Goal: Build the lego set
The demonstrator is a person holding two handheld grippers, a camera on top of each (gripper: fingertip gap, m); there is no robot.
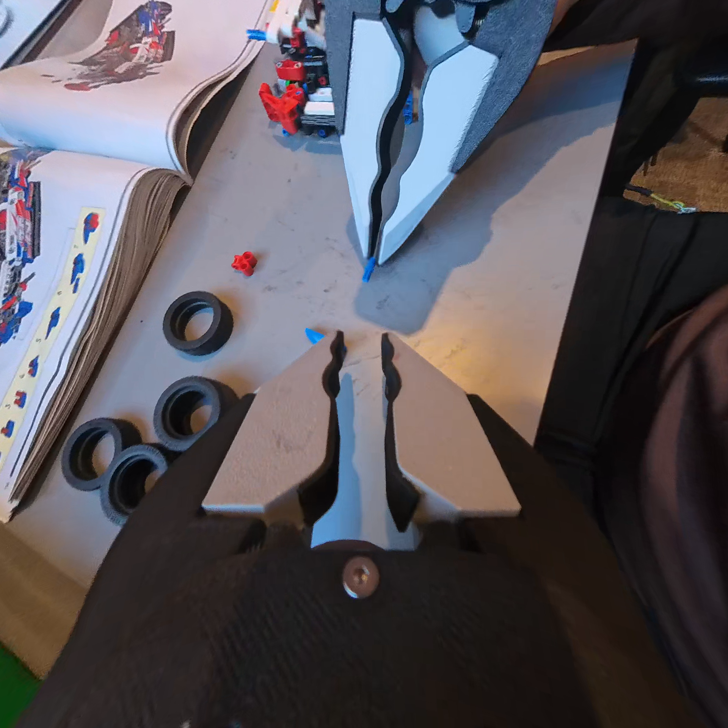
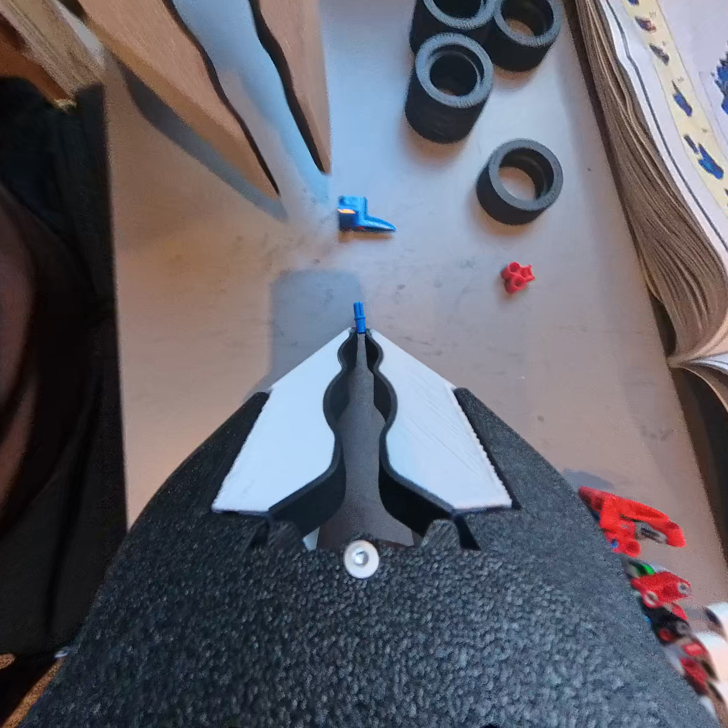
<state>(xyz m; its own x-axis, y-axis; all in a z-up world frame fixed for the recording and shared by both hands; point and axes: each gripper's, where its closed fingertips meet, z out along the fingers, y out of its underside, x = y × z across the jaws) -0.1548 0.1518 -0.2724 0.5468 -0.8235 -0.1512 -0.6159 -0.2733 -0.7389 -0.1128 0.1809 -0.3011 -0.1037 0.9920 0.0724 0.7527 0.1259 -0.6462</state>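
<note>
Blue pin sticks out of the right gripper, tips pinched on it so its free end can plug in. The left gripper, jaws narrowly apart and empty, hovers by the blue angled piece, probably to steady it on the table.

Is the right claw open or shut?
Shut: the right claw pinches a small blue pin that sticks out past its tips.
</note>
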